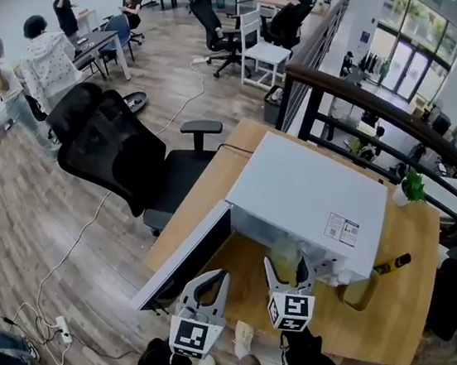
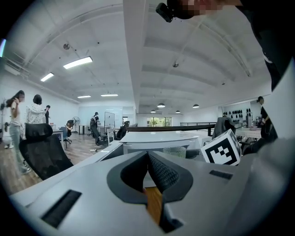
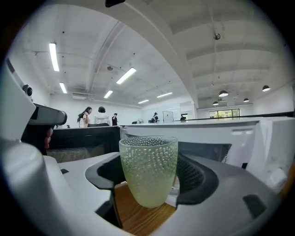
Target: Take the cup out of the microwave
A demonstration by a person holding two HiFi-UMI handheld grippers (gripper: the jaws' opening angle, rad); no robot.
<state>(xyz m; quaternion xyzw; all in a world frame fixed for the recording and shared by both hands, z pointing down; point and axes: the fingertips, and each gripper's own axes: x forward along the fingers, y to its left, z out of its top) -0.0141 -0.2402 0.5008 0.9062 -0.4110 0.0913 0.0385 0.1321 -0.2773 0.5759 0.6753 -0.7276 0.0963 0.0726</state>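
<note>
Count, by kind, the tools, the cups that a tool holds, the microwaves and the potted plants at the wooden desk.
Tools: 2, the left tool and the right tool
Cups held: 1, the green cup, in the right tool
Microwaves: 1, the white microwave, door open
Potted plants: 1, the potted plant
Total: 5

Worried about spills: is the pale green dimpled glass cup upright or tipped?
Upright: the pale green dimpled glass cup stands rim-up and base-down, clamped in the right gripper.
</note>
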